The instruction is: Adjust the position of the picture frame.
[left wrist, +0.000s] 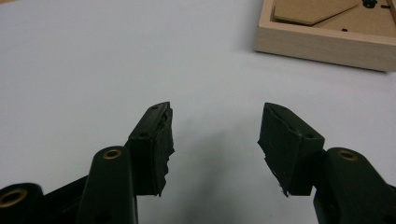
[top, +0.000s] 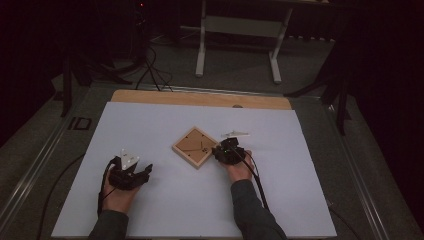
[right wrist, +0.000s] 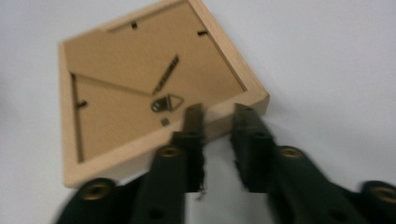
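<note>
A square wooden picture frame (top: pixel 195 146) lies face down in the middle of the white sheet, its brown backing board and a small metal hanger up. My right gripper (top: pixel 220 150) is at the frame's right corner. In the right gripper view its jaws (right wrist: pixel 217 112) stand a little apart over the frame's (right wrist: pixel 140 74) near edge, with nothing pinched between them. My left gripper (top: pixel 132 167) rests on the sheet to the frame's left, well apart from it. Its jaws (left wrist: pixel 215 126) are wide open over bare sheet, and the frame's corner (left wrist: pixel 327 42) lies ahead at the upper right.
The white sheet (top: pixel 150 210) covers a wooden board (top: pixel 200 98) whose far edge shows at the back. Beyond the table, a white stand (top: pixel 240 30) and cables (top: pixel 150 70) are on the dark floor. A person's hands and sleeves come in from the bottom.
</note>
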{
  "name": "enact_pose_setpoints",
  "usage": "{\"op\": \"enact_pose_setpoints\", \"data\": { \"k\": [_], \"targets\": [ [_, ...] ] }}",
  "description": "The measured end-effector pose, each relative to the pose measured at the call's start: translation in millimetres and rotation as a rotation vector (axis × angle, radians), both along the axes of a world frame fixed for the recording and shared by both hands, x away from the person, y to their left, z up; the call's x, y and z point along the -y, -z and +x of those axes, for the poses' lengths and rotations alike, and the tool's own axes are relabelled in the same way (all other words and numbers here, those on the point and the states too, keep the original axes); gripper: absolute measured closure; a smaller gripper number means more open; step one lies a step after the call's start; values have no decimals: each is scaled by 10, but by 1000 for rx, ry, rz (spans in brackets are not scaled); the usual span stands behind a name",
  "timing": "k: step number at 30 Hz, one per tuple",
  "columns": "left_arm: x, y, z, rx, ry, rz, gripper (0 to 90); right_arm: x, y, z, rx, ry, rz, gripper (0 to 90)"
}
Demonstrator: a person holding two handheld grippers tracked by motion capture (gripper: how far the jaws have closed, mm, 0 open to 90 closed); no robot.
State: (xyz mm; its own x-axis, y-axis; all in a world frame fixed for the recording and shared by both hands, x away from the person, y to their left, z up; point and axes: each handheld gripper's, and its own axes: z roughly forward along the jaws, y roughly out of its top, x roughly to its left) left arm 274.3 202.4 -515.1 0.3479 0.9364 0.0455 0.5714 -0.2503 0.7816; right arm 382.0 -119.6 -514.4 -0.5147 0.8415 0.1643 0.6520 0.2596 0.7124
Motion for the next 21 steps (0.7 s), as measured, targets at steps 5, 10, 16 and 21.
{"op": "enact_pose_setpoints", "data": {
  "k": [5,10,16,21],
  "targets": [
    [-5,3,7,-4,1,2,439,-30,-1,-35,-43,-17,55,477],
    [9,1,1,-1,2,7,439,-142,35,-84,-75,-22,75,331],
    [6,0,2,-1,2,6,439,-252,72,-106,-97,8,56,236],
    [6,1,5,-2,5,7,439,-270,95,-101,-119,11,67,250]
  ]
}}
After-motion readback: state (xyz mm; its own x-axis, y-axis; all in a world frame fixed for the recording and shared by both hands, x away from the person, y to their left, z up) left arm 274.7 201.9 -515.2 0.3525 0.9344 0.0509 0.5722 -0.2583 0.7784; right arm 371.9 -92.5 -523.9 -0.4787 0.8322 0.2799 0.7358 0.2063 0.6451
